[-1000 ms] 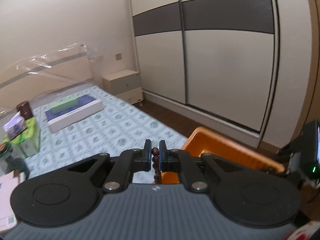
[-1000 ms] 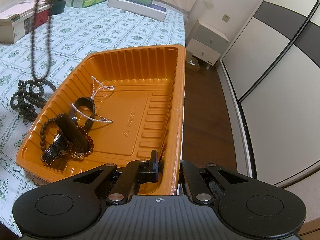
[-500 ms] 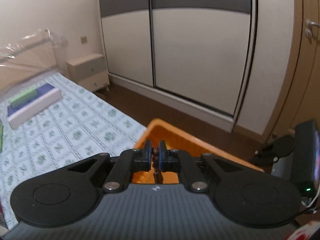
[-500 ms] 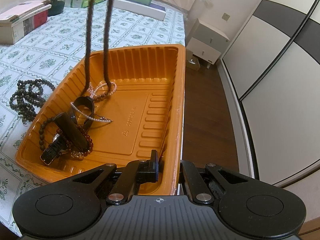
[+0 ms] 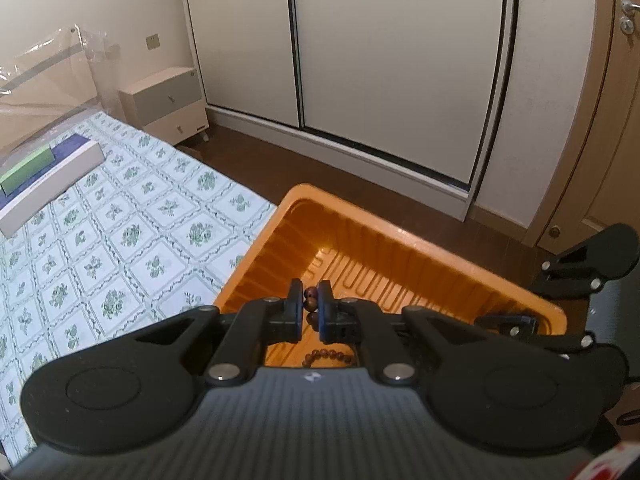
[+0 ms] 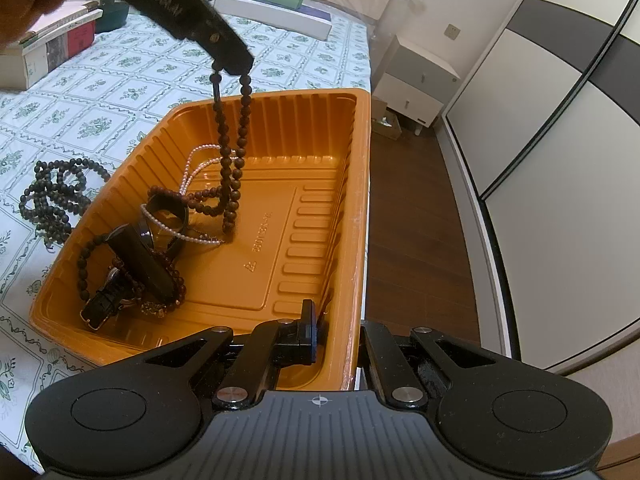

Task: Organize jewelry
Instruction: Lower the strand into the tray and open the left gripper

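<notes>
An orange plastic tray sits at the bed's edge. My left gripper is shut on a brown bead necklace and holds it above the tray. The necklace's lower end rests on the tray floor. A pearl strand, a black watch and other bead strings lie in the tray's left half. A dark bead necklace lies on the bedcover left of the tray. My right gripper is shut on the tray's near rim.
The patterned bedcover carries a long white box with a green block, and books at far left. A nightstand and a sliding wardrobe stand beyond the wooden floor.
My left gripper has carried the brown necklace from beside the tray to over it and lowered it, so its end now rests on the tray floor. My right gripper has not moved.
</notes>
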